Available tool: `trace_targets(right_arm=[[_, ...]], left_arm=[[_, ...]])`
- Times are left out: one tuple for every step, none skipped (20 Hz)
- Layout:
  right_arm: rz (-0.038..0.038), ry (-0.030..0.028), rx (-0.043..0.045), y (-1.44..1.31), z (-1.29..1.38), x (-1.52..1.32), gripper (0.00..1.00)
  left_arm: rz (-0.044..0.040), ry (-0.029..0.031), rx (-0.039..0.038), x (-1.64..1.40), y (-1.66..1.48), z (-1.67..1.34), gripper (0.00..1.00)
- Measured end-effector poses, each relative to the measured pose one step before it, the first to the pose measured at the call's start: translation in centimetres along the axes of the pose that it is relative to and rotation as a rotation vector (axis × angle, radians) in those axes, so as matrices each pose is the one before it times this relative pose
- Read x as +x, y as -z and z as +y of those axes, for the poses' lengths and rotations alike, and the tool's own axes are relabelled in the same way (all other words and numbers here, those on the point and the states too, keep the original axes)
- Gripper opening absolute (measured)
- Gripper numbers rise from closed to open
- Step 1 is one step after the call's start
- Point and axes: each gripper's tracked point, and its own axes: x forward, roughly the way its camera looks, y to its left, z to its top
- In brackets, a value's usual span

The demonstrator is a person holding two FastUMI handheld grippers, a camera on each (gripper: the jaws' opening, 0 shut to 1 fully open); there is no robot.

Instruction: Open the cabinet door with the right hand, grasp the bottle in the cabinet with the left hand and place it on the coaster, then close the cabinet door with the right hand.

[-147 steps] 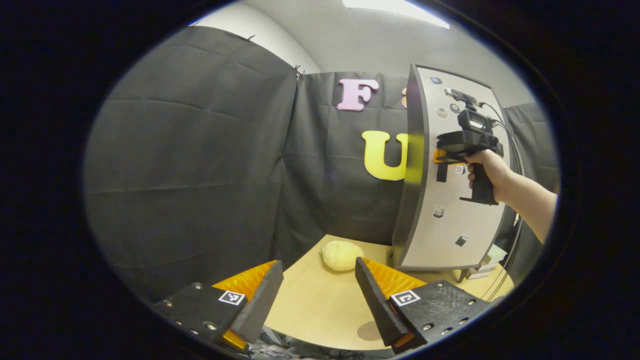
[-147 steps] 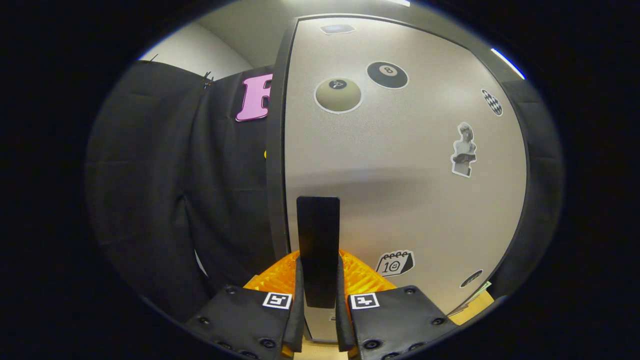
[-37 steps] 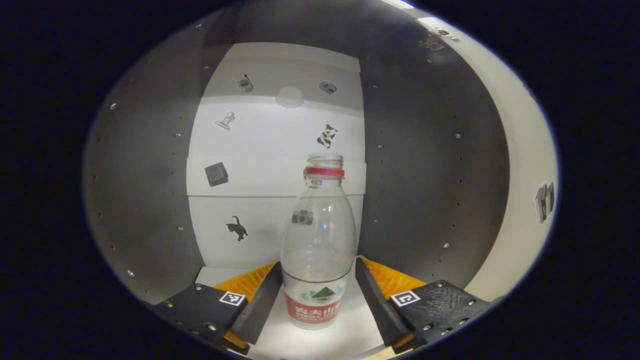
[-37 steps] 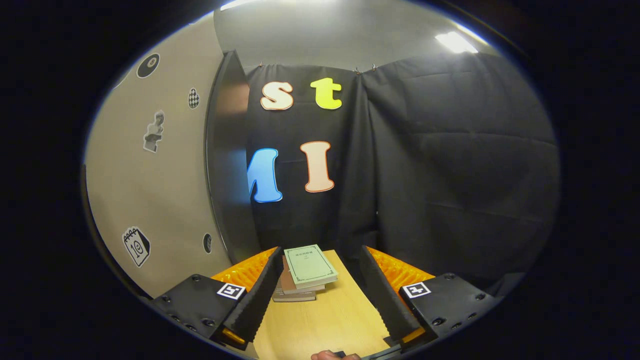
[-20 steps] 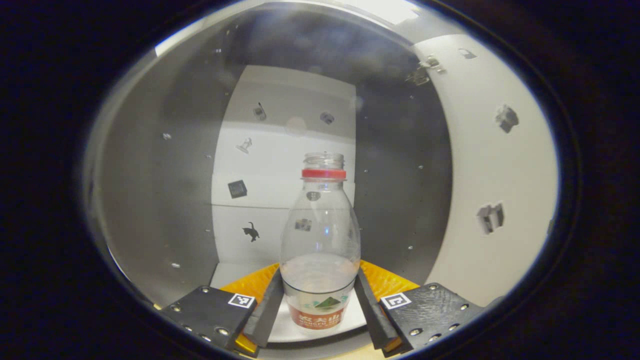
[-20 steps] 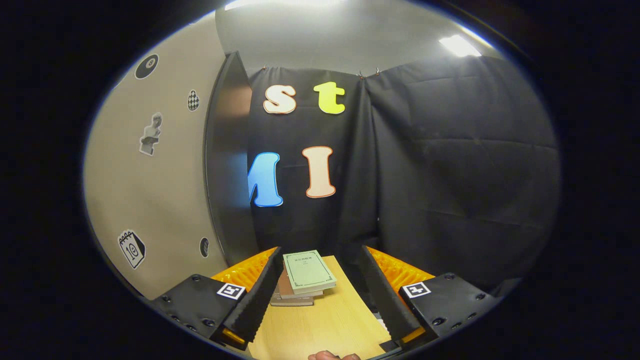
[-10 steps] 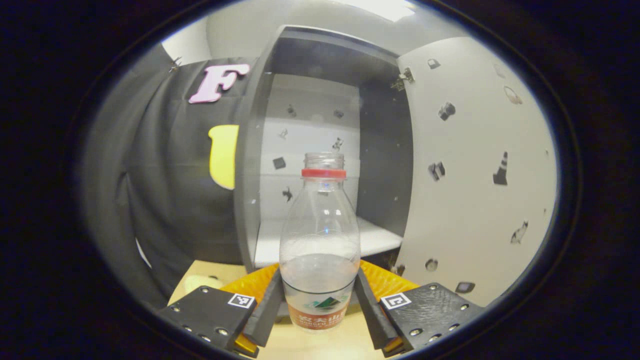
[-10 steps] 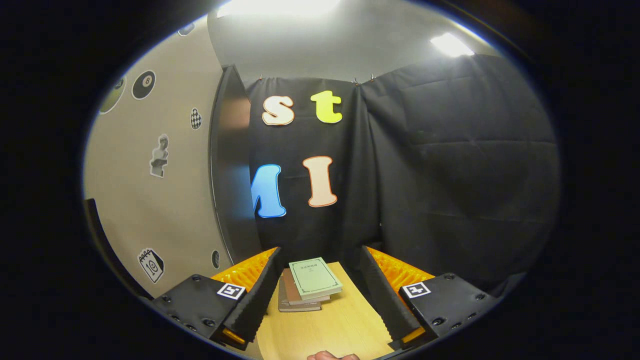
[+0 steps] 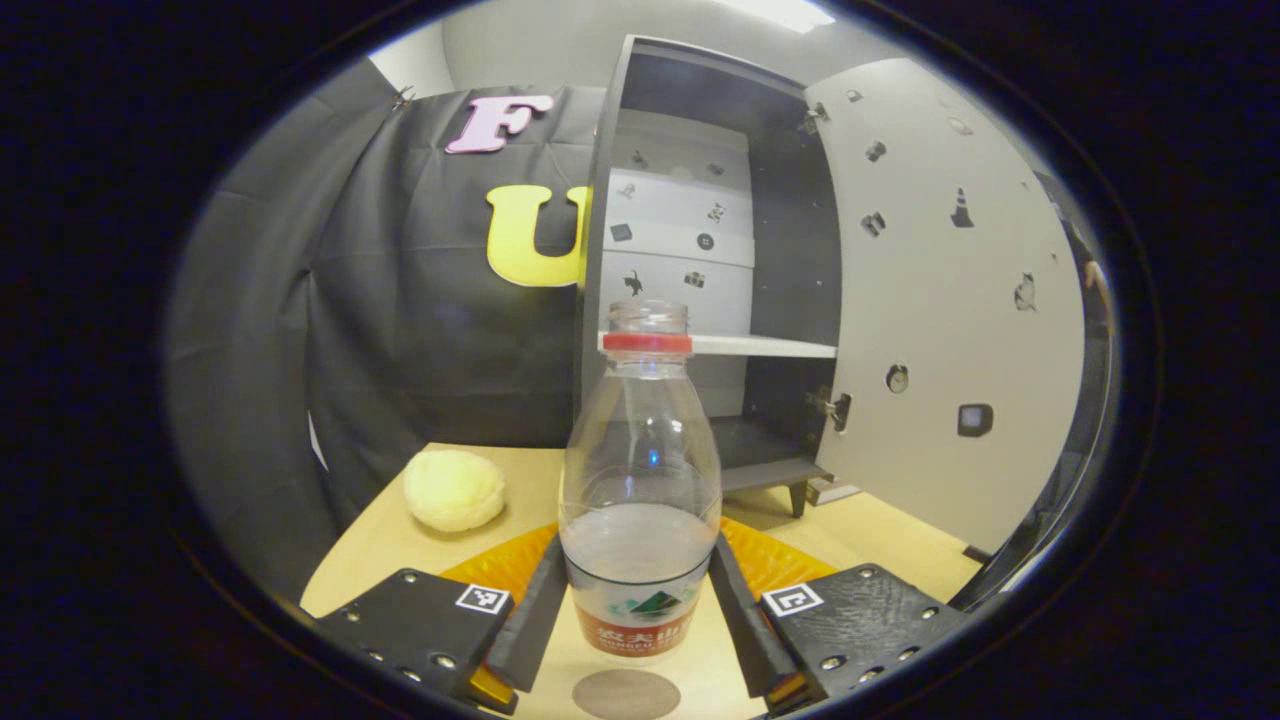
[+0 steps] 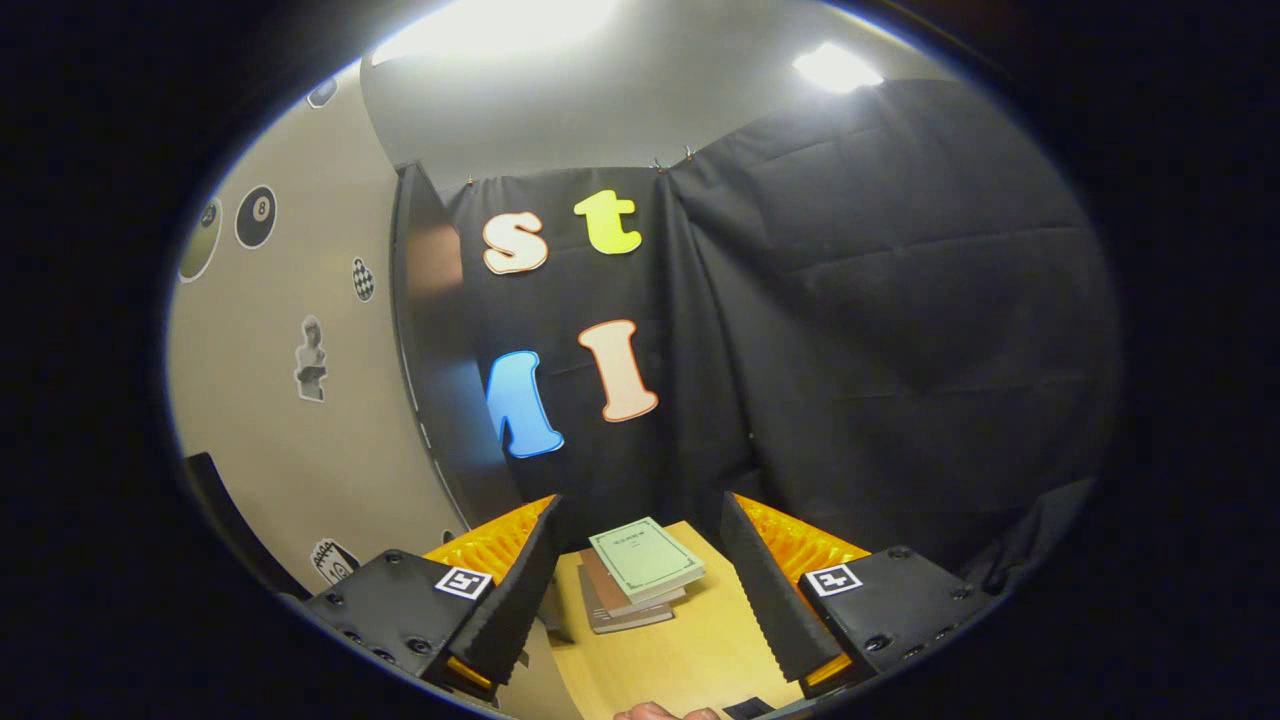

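In the left gripper view, the left gripper (image 9: 637,600) was clamped on the bottle (image 9: 640,480), one finger pressed against each side of its lower body at the level of the label. The bottle stood upright between the fingers, its red neck ring uppermost and its mouth uncapped, with liquid filling roughly the lower part. The bottle was held outside the cabinet (image 9: 700,270), above the wooden table (image 9: 880,530). The round coaster (image 9: 626,693) lay on the table directly below and in front of the bottle base; whether the base touched the surface could not be determined.

This view also showed the cabinet interior with a white shelf (image 9: 762,346), the cabinet door (image 9: 950,320) swung fully open to the right, and a pale yellow round object (image 9: 453,489) on the table to the left of the bottle.

In the right gripper view, the right gripper (image 10: 640,590) was spread wide and held nothing. Between and beyond its fingers lay a stack of books (image 10: 640,575) on the table (image 10: 690,650). The outer face of the cabinet door (image 10: 300,380), bearing stickers, stood to the left. A small part of a hand (image 10: 665,712) appeared at the bottom edge.
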Motion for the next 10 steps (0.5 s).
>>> trace_targets(right_arm=[[0.00019, 0.01548, 0.01476, 0.18, -0.141, -0.361, 0.98], [-0.00112, 0.0095, 0.01672, 0.005, -0.011, -0.426, 0.98], [-0.0007, 0.00979, 0.00923, 0.055, -0.128, -0.174, 0.98], [-0.00085, 0.00889, -0.00067, 0.162, -0.116, -0.225, 0.98], [0.00503, 0.01205, -0.01022, 0.429, -0.248, -0.256, 0.98], [0.00533, 0.01051, -0.01694, 0.41, -0.131, -0.191, 0.98], [0.00451, 0.0075, -0.02106, 0.369, 0.085, -0.048, 0.98], [0.00263, 0.0036, -0.01924, 0.183, 0.132, -0.045, 0.98], [0.00106, -0.00103, -0.0166, 0.265, 0.193, -0.087, 0.98], [0.00037, 0.00161, -0.01225, 0.186, 0.168, -0.093, 0.98]], left_arm=[[0.00542, 0.00083, -0.00611, -0.295, 1.573, 0.147, 0.76], [0.0099, -0.00278, -0.00537, -0.18, 1.465, 0.143, 0.74], [0.01038, -0.00812, 0.00054, -0.044, 1.535, 0.182, 0.76], [0.00878, -0.01322, 0.00869, -0.003, 1.341, 0.326, 0.74], [0.01058, -0.01123, 0.01662, -0.115, 1.063, 0.386, 0.74], [0.01018, -0.00768, 0.01479, -0.11, 1.085, 0.338, 0.74], [0.00026, -0.00369, 0.00958, 0.052, 0.396, 0.073, 0.74], [-0.00275, -0.00009, 0.00053, 0.177, 0.288, 0.028, 0.74], [-0.00382, -0.00401, -0.00563, 0.318, 0.484, 0.143, 0.77], [-0.00092, -0.01473, -0.01426, 0.219, 0.443, 0.313, 0.76]])
